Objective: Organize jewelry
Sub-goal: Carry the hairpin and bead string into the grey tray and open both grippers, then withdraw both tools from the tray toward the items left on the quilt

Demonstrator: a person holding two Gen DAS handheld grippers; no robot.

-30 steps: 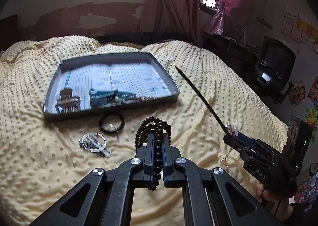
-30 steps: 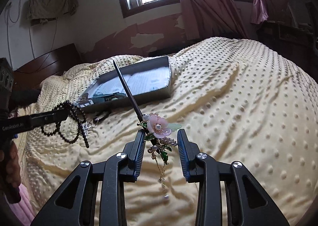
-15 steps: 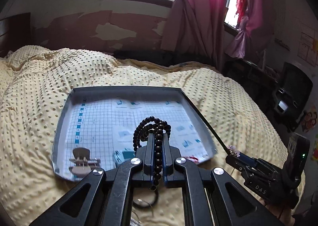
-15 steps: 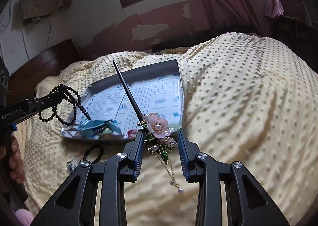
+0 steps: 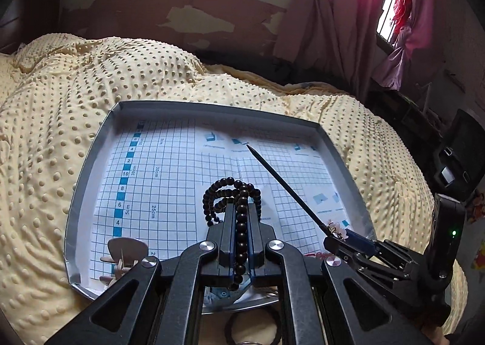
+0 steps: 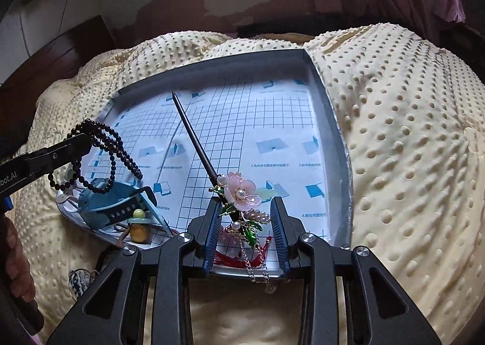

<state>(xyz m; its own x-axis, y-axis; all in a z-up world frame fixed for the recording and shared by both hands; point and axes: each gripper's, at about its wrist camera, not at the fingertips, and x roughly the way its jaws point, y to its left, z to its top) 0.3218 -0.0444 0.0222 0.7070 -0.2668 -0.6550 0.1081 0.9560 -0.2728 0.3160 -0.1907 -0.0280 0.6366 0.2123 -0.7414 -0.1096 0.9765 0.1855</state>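
The left tongs (image 5: 241, 234) are clenching a string of dark wooden beads (image 5: 232, 197), whose loops are bunching above the tips and, in the right wrist view, dangling (image 6: 104, 152) over the near left part of the tray. The right tongs (image 6: 245, 225) are holding a flowered hairpin (image 6: 241, 193) by its ornamented end, although the pads are standing visibly apart on either side of it; its dark stick is pointing up and away over the tray's gridded paper lining. The grey tray (image 5: 91, 169) is lying on a bed covered by a cream dotted blanket (image 5: 45, 108). Inside it, near the front edge, a blue watch strap (image 6: 115, 208), a small yellow-green charm (image 6: 138, 225) and a red cord (image 6: 239, 257) are lying close together. A wooden hair clip (image 5: 122, 254) is sitting in the tray's near left corner. A dark ring (image 5: 251, 326) is resting on the blanket just in front of the tray.
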